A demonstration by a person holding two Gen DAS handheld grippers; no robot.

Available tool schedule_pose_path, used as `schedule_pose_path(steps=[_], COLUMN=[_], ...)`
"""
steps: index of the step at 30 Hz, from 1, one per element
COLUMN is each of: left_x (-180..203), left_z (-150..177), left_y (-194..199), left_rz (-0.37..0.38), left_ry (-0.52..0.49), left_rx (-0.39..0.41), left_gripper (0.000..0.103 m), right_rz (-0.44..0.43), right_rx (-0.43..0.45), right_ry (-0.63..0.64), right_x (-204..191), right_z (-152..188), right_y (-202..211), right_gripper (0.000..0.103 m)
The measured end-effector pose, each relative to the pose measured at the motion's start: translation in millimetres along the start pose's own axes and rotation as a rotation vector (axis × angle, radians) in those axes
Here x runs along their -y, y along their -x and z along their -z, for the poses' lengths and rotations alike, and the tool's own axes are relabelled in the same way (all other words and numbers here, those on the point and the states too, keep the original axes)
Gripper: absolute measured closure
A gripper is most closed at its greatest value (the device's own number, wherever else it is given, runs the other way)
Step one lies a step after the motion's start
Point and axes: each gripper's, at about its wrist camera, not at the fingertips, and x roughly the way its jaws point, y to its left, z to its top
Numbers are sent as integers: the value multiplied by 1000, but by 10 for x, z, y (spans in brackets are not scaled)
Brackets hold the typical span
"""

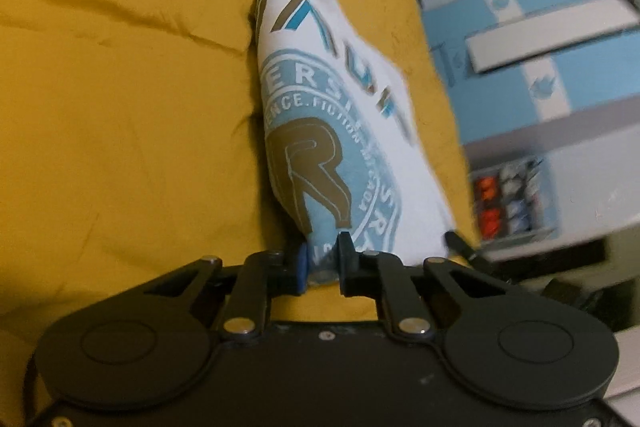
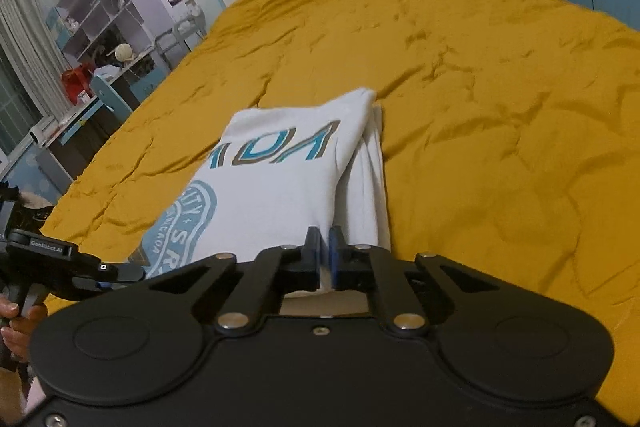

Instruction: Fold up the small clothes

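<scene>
A folded white T-shirt [image 1: 320, 99] with a light-blue round emblem and brown lettering lies on a mustard-yellow bedspread [image 1: 120, 107]. My left gripper [image 1: 324, 259] is shut on the shirt's near corner, with printed fabric pinched between its pads. In the right wrist view the same shirt [image 2: 280, 179] runs away from me, its folded layers stacked along the right side. My right gripper [image 2: 325, 249] is shut on the near edge, and white cloth shows between its fingers. The left gripper [image 2: 100, 271] is at the shirt's left corner, held by a person's hand [image 2: 16, 323].
The bedspread [image 2: 480, 107] spreads wide to the right and beyond the shirt. A desk and open shelves [image 2: 92, 27] stand along the bed's left side. Blue and white cupboards [image 1: 560, 39] and a rack of coloured items [image 1: 508, 199] lie past the bed's edge.
</scene>
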Motion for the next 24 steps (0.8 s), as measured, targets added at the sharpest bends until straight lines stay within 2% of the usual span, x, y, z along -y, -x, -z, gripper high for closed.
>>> schedule_pose_path(steps=[1, 3, 7, 8, 9, 10, 11, 12, 13, 14, 18, 24], left_x=[-10, -97, -140, -126, -113, -111, -85, -72, -54, -39, -49, -131], left_z=[28, 51, 42, 28, 8, -4, -47, -83, -141, -211, -578, -1192], left_y=[-52, -121, -131, -95, -56, -2, 53, 109, 156, 198, 178, -215], left_rz=[-40, -67, -58, -52, -51, -40, -29, -35, -44, -51, -52, -69], left_ry=[-24, -25, -27, -33, -31, -33, -43, -52, -66, -79, -56, 22], left_rx=[-18, -40, -52, -54, -55, -51, -30, -1, 30, 63, 151, 269], left_gripper=[91, 90, 86, 82, 69, 61, 40, 20, 14, 12, 12, 13], right_rz=[2, 9, -21, -36, -59, -79, -100, -117, -118, -105, -68, -1], right_rx=[-22, -60, -54, -59, -67, -71, -66, -48, -29, 0, 58, 82], right_ry=[-6, -35, -92, -97, -106, -113, -120, -121, -110, -89, -30, 9], right_x=[35, 139, 266, 273, 282, 302, 302, 287, 274, 248, 195, 187], right_z=[36, 135, 240, 231, 203, 160, 117, 53, -3, -77, -394, -856], right_y=[-46, -171, -224, -216, -200, -186, -162, -132, -122, -124, -351, -999], right_gripper=[100, 101, 101, 99, 94, 87, 82, 69, 53, 49, 49, 49])
